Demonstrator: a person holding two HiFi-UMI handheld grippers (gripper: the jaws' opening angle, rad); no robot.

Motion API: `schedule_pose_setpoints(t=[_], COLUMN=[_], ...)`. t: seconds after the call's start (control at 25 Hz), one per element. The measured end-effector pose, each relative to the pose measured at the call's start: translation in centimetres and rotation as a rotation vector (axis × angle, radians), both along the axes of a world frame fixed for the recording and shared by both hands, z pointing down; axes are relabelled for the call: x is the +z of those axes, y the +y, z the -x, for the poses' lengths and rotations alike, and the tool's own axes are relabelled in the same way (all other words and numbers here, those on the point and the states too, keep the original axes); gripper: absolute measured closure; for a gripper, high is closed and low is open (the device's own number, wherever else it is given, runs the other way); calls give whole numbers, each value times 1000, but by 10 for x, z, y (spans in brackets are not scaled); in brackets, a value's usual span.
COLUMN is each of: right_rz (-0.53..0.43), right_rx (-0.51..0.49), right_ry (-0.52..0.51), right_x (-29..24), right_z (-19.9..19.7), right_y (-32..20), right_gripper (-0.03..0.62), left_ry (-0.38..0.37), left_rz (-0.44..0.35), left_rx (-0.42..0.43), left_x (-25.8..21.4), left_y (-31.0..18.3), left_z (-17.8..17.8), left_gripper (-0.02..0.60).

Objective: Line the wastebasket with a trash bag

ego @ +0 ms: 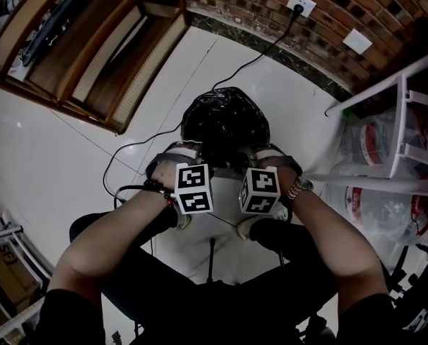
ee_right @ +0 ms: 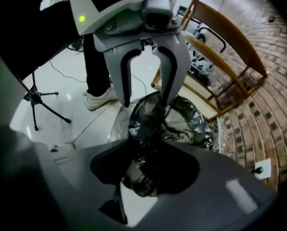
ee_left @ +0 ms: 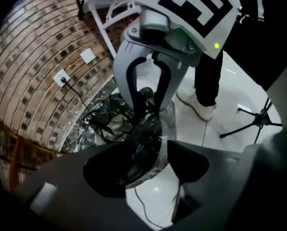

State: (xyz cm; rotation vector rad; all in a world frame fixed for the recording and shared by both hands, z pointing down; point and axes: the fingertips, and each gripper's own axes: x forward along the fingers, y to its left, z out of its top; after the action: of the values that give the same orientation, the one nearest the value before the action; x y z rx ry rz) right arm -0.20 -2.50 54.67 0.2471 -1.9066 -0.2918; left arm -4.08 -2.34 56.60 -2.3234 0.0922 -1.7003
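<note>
A black trash bag [ego: 225,117] drapes over the wastebasket, which is hidden under it on the white floor ahead of me. Both grippers meet at the bag's near edge. My right gripper [ee_right: 143,172] is shut on a twisted bunch of the film [ee_right: 146,129]; in the left gripper view the right gripper [ee_left: 147,110] has its fingers close together around that bunch. My left gripper [ee_left: 148,165] has bag film [ee_left: 143,143] lying between its jaws. In the right gripper view the left gripper [ee_right: 146,101] stands with fingers spread, floor showing between them.
A wooden chair [ego: 106,49] stands at the far left and a white rack [ego: 408,121] at the right. A cable runs from the wall socket [ego: 301,3] across the floor. A small tripod [ego: 211,257] and my shoes [ego: 261,225] are near my legs.
</note>
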Motion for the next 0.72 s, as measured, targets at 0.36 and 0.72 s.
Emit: schedule_pose_setpoints(t=[0.36,0.72], right_rz=[17,29], right_rx=[-61,-76], right_ry=[-3,65], right_x=[4,22], right_z=[10,3], right_y=[9,15], right_gripper=[494,428], left_ry=[-110,-123], left_rz=[-76,-141], left_rx=[132,154], left_x=[31,36], left_y=[6,3], left_z=[4,10], left_gripper=[423,507])
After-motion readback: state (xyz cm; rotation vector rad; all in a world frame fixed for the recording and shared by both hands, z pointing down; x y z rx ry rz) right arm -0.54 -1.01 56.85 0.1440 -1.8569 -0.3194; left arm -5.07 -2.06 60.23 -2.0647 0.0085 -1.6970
